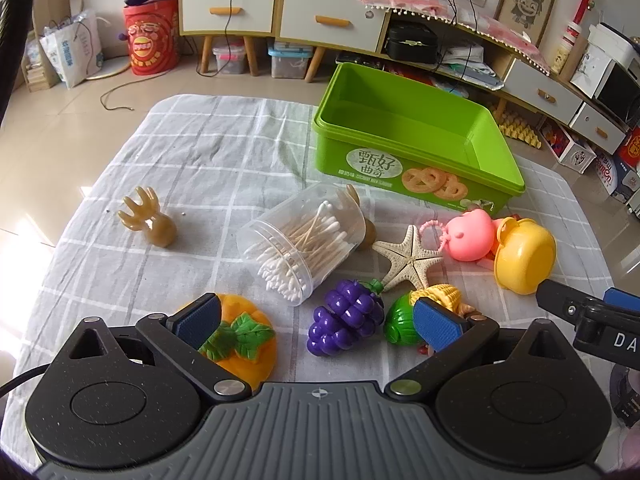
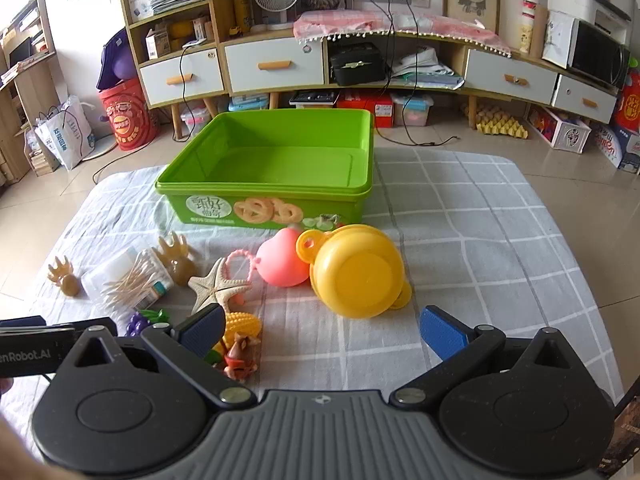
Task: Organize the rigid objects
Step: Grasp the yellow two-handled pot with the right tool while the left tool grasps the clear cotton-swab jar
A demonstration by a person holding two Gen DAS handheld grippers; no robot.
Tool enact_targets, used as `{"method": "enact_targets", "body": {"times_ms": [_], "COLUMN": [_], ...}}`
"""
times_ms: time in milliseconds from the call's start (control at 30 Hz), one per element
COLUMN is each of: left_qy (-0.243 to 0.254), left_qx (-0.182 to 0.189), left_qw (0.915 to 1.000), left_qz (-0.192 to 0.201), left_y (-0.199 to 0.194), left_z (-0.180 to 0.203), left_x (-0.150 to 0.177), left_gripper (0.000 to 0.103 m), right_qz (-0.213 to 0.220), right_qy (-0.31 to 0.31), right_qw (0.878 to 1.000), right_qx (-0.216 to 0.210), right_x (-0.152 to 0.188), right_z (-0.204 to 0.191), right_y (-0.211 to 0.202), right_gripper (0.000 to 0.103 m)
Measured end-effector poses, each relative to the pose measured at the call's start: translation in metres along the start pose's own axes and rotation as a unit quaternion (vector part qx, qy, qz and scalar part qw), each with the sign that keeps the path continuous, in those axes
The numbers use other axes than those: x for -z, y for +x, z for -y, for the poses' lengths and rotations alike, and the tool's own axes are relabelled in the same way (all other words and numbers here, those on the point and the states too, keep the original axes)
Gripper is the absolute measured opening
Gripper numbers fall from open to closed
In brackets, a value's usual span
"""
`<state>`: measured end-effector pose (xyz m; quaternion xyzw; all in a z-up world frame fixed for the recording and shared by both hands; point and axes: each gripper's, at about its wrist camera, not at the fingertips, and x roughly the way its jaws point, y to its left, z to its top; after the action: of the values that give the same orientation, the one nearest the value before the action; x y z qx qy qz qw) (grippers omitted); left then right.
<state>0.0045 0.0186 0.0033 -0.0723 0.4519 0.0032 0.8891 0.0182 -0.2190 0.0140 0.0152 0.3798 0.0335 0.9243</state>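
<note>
An empty green cookie box (image 1: 412, 136) (image 2: 276, 168) stands at the back of the checked cloth. In front of it lie a clear jar of cotton swabs (image 1: 300, 242) (image 2: 128, 278), two amber hand-shaped pieces (image 1: 148, 218) (image 2: 178, 258), a starfish (image 1: 412, 258) (image 2: 218, 286), a pink toy (image 1: 468, 234) (image 2: 282, 262), a yellow bowl (image 1: 524, 256) (image 2: 358, 272), purple grapes (image 1: 346, 316), a toy corn (image 1: 438, 294) (image 2: 242, 322) and an orange persimmon (image 1: 244, 336). My left gripper (image 1: 318, 322) is open above the grapes. My right gripper (image 2: 322, 330) is open, just before the yellow bowl.
A small brown figurine (image 2: 240, 358) lies by the right gripper's left finger. The table's cloth (image 2: 480, 240) is bare on the right. Behind are a low cabinet with drawers (image 2: 276, 64), storage boxes and a red bucket (image 1: 154, 38) on the floor.
</note>
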Motion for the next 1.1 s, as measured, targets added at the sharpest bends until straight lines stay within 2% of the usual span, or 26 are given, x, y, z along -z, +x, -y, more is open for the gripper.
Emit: {"method": "enact_targets", "body": {"times_ms": [100,333,467,633,833,967,1100], "left_qy": [-0.006,0.006,0.027,0.069,0.089,0.088,0.076], "left_qx": [0.005,-0.015,-0.008,-0.002,0.034,0.039,0.052], "left_qw": [0.9999,0.9986,0.9976,0.9946,0.9939,0.9944,0.9951], "left_qz": [0.007,0.05,0.063,0.077,0.055,0.043,0.035], "left_y": [0.002,0.007,0.016,0.03,0.05,0.062,0.068], "left_z": [-0.005,-0.012,-0.016,-0.02,-0.03,-0.034,-0.036], "left_x": [-0.004,-0.014,-0.018,-0.021,-0.022,-0.024,-0.025], "left_gripper": [0.101,0.101,0.101,0.101,0.101,0.1,0.097], "right_qz": [0.013,0.049,0.028,0.035,-0.009,-0.055,-0.073], "right_qy": [0.01,0.027,0.037,0.068,0.07,0.088,0.107], "right_qw": [1.0,0.998,0.999,0.997,0.997,0.994,0.99], "right_qx": [-0.002,0.004,0.008,-0.014,-0.028,-0.045,-0.059], "right_x": [-0.001,-0.011,-0.018,-0.024,-0.025,-0.02,-0.019], "right_z": [0.005,0.018,0.032,0.058,0.076,0.077,0.073], "right_y": [0.001,0.006,0.017,0.03,0.055,0.071,0.079], "right_gripper": [0.079,0.079,0.079,0.079,0.079,0.079,0.079]}}
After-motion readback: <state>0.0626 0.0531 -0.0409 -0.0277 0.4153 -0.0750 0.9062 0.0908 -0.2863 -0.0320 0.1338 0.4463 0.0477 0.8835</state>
